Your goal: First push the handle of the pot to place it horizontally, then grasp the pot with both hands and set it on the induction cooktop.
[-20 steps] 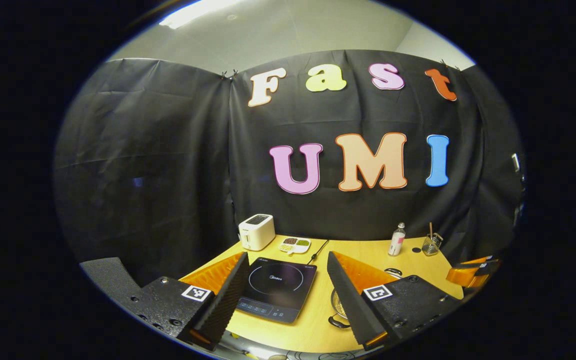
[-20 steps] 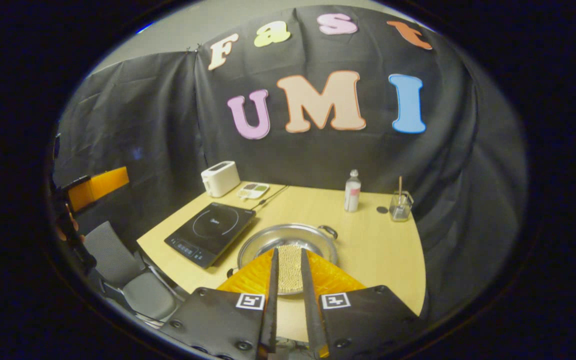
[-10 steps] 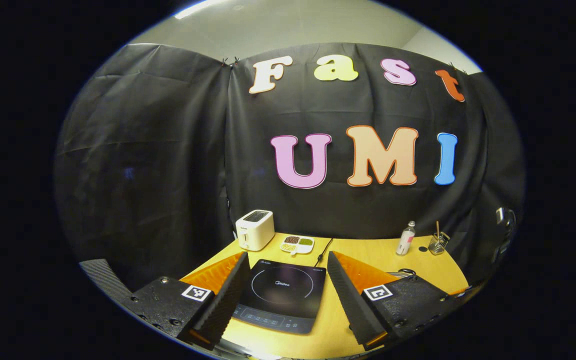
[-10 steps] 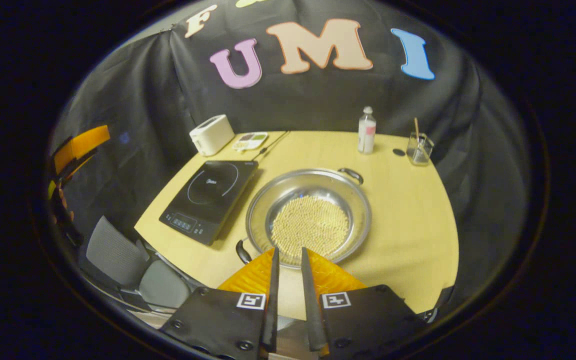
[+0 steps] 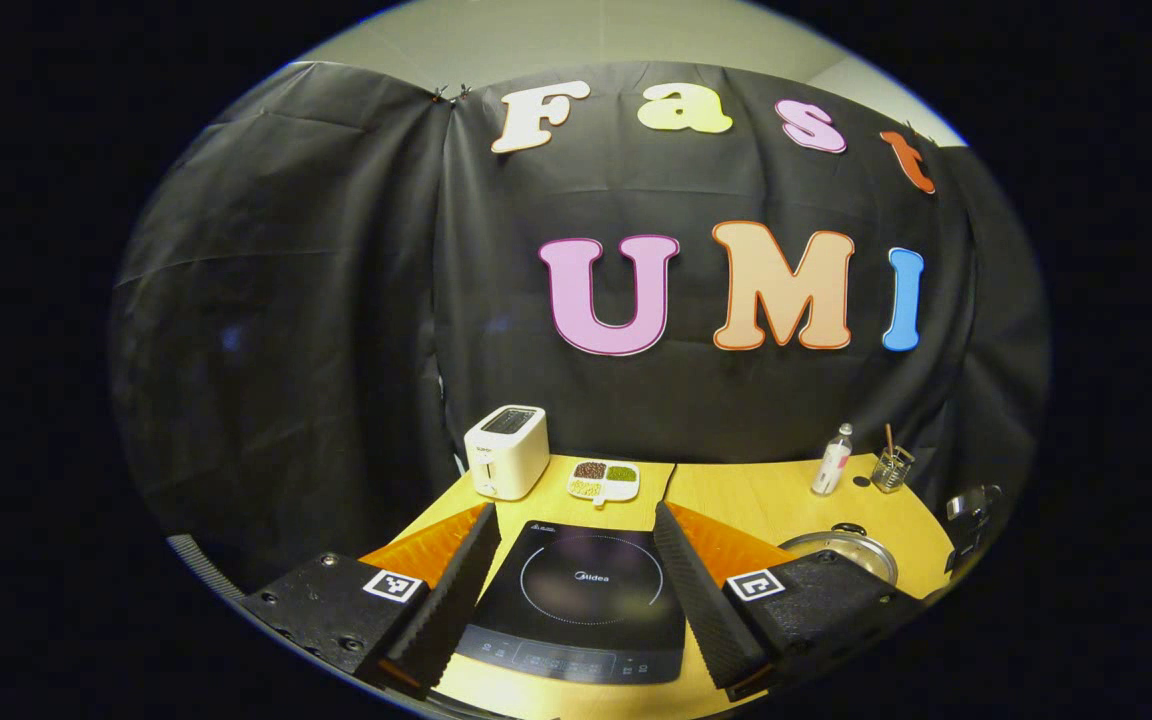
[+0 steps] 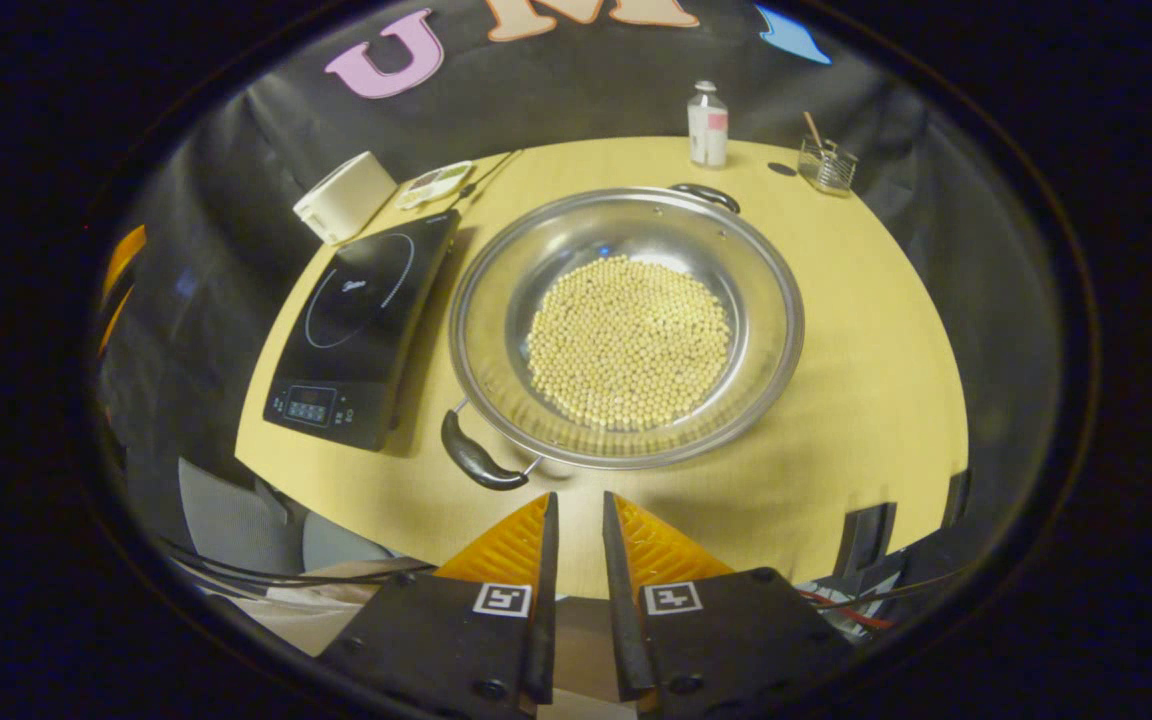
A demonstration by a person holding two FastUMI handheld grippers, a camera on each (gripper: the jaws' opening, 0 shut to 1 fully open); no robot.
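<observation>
A wide steel pot (image 6: 626, 325) holding pale beans sits on the wooden table (image 6: 866, 380). One black handle (image 6: 476, 460) points toward the near left and the other handle (image 6: 706, 193) toward the far side. The black induction cooktop (image 6: 366, 320) lies just left of the pot. My right gripper (image 6: 576, 510) hovers above the table's near edge, in front of the pot, shut with nothing between its fingers. My left gripper (image 5: 574, 512) is open and framing the cooktop (image 5: 586, 600) from above. The pot (image 5: 841, 548) peeks out past its right finger.
A white toaster (image 5: 506, 452) and a divided dish of beans (image 5: 604, 481) stand behind the cooktop. A small bottle (image 6: 707, 125) and a glass with a stick (image 6: 826, 165) stand at the table's far side. A grey chair (image 6: 236, 500) sits below the near left edge.
My right gripper has risen and tipped down, so the pot is now seen from above. The left gripper has shifted over the cooktop. Neither gripper changed its opening.
</observation>
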